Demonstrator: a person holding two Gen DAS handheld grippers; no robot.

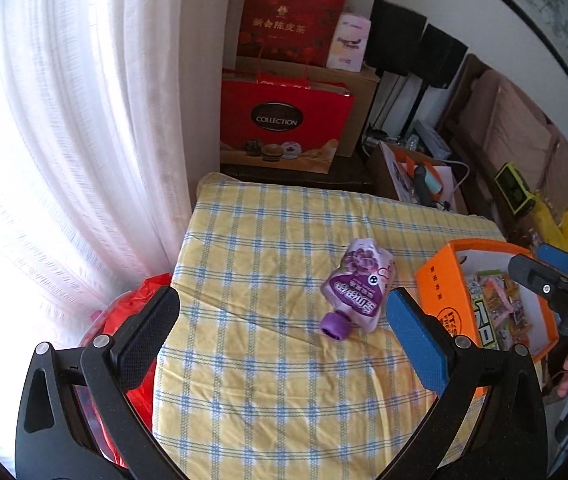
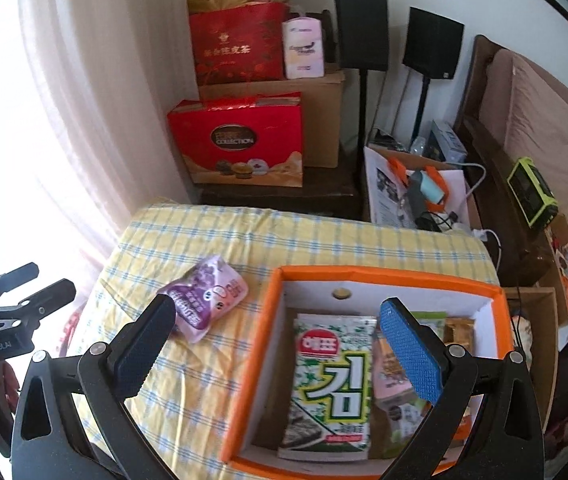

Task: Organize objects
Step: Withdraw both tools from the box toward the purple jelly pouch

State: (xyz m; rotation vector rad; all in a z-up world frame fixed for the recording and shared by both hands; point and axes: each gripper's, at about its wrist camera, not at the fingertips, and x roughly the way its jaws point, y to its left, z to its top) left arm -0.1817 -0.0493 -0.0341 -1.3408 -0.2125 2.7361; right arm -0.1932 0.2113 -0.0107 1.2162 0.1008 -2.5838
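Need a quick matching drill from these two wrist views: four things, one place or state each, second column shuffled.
Things:
1. purple pouch
2. seaweed pack
3. left tongs
4. orange box

States:
A. lying inside the box
B. open, holding nothing
C. lying on the checked cloth, beside the box
D. lid off, snacks inside

Pairs: 1-C, 2-A, 3-B, 4-D
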